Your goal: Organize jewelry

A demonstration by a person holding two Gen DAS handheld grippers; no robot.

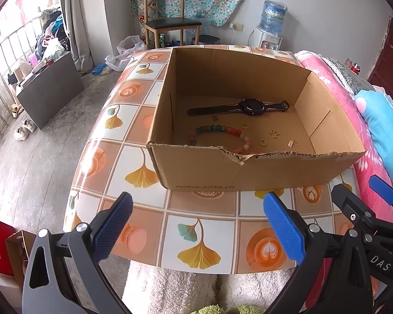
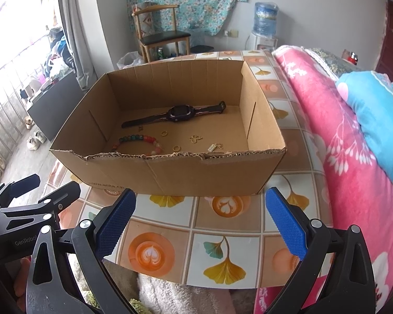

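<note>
Both grippers sit wide apart, holding nothing: left gripper (image 1: 196,225), right gripper (image 2: 200,225); the watch (image 1: 238,107) lies flat inside the cardboard box (image 1: 249,172), strap running left-right near the far wall; bead bracelet (image 1: 220,136) just in front.

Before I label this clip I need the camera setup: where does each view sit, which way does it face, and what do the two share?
Left wrist: on the left tongs, low at the table's near edge, facing the cardboard box; its own open blue pads show, with the right tongs alongside.
Right wrist: on the right tongs, facing the same box from further right; its own open pads show, with the left tongs alongside.
Shared: the box, watch, bead bracelet, chair and water dispenser.
</note>
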